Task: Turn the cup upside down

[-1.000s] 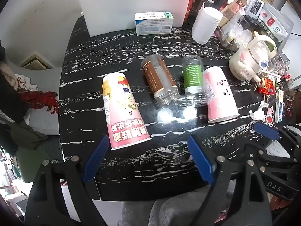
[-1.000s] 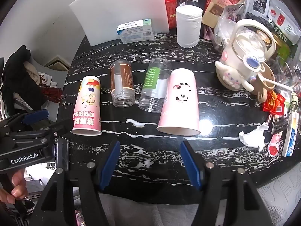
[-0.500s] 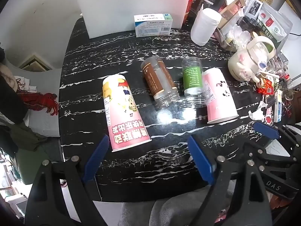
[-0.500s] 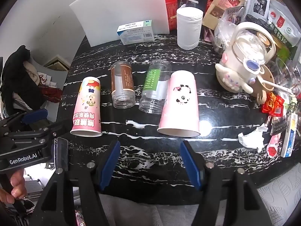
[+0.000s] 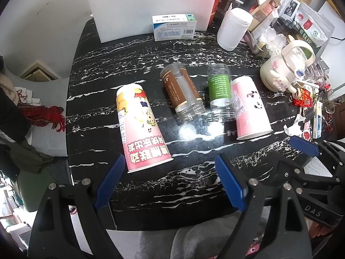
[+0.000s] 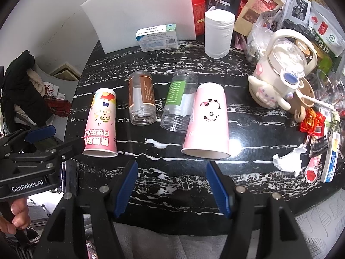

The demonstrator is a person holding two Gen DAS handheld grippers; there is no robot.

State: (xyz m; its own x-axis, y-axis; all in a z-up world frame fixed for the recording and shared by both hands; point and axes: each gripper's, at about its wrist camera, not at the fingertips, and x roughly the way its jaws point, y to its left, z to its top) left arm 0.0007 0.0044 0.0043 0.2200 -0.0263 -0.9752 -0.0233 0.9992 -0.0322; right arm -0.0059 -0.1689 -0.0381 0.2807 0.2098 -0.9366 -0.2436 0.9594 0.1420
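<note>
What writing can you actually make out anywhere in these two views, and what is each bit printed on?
"GenRobot.AI": on the left hand-held gripper, seen from the right wrist.
"DAS": on the right hand-held gripper, seen from the left wrist.
Large red Chinese characters: on the cartoon paper cup, upside down here; I cannot read them reliably.
Chinese characters on the brown bag: too blurred.
Fine print on the white box, brown-label jar and green-label jar: too small.

You moved your left gripper (image 5: 170, 181) a tiny bit, so the cups slid toward 12 o'clock in view.
</note>
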